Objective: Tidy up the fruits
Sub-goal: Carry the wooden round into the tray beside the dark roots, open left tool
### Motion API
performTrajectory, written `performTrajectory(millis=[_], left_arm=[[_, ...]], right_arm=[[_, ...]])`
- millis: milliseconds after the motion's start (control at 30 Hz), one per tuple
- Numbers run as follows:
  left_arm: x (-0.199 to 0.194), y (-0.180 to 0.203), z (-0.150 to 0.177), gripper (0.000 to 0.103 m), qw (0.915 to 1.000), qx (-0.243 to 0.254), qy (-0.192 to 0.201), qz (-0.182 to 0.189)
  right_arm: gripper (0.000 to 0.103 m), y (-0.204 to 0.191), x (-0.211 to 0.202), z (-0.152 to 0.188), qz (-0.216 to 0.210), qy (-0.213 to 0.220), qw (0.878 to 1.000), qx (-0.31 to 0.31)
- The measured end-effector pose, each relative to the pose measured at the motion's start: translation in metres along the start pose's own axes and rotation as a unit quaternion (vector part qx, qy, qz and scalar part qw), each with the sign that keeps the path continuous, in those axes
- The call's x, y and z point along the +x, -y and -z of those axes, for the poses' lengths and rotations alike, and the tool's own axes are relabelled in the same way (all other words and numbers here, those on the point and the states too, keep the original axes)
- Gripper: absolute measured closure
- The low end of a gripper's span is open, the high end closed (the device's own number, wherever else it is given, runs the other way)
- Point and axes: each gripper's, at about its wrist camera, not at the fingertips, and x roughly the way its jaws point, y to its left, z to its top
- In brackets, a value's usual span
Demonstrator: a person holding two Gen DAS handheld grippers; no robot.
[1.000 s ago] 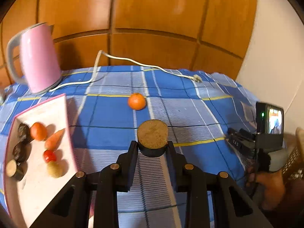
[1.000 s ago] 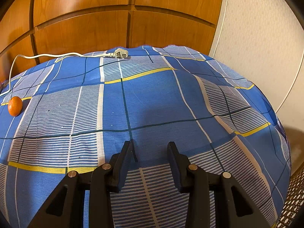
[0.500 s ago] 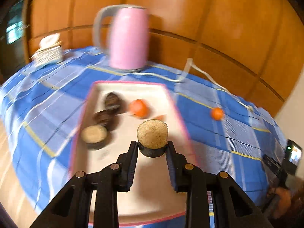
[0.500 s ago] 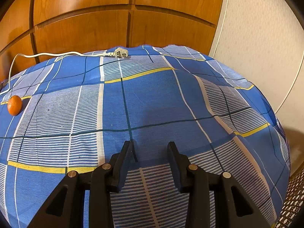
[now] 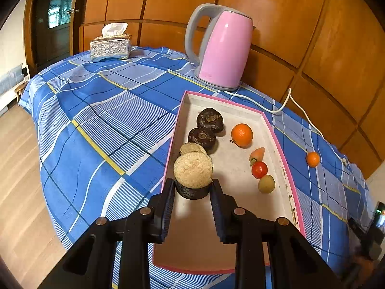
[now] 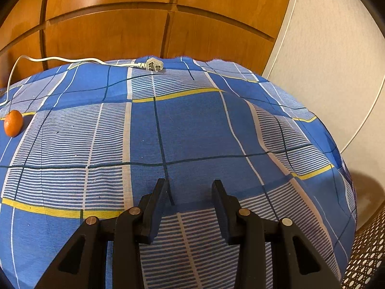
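Dark-skinned round fruit half with a pale tan cut face [image 5: 193, 174]: clamped between the black fingers of the left gripper [image 5: 193, 187], pads pressing its dark sides, cut face turned up toward the camera. Held above the near left part of the pink-rimmed white rectangular tray [image 5: 284, 166], close over a second tan-faced half [image 5: 191, 147] lying in the tray. Left gripper pitched downward over the tray's near end.

Inside the tray: two dark round fruits [image 5: 209, 120] in a row along the left wall; at the right, an orange [image 5: 241, 134], a small carrot-shaped piece [image 5: 257, 155], a red tomato [image 5: 259, 169] and a yellow-green round fruit [image 5: 266, 183].

Small orange tangerine [image 5: 312, 159] on the blue checked tablecloth [image 5: 101, 120], outside the tray, near the white cord [image 5: 303, 110] of the pink electric kettle [image 5: 223, 50].

Right gripper [image 6: 190, 187]: fingers apart, nothing between them, angled down over bare cloth, tangerine well off to its left.
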Motion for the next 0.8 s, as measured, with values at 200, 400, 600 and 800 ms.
performTrajectory(millis=[200,400,600,800], left_arm=[[0.002,-0.004,-0.001,0.073,0.9999,-0.008,-0.004,0.006],[0.008,-0.009,-0.004,0.073,0.9989,-0.036,-0.018,0.024],[0.017,-0.004,-0.010,0.073,0.9971,-0.049,-0.034,0.047],[0.030,0.016,-0.021,0.073,0.9978,-0.025,-0.036,0.049]], right_arm=[[0.064,0.008,0.001,0.001,-0.023,-0.001,1.000,0.019],[0.064,0.008,0.003,0.000,-0.026,-0.002,0.999,0.022],[0.064,0.008,0.002,0.000,-0.025,-0.002,0.999,0.021],[0.064,0.008,0.002,0.000,-0.025,-0.001,0.999,0.022]])
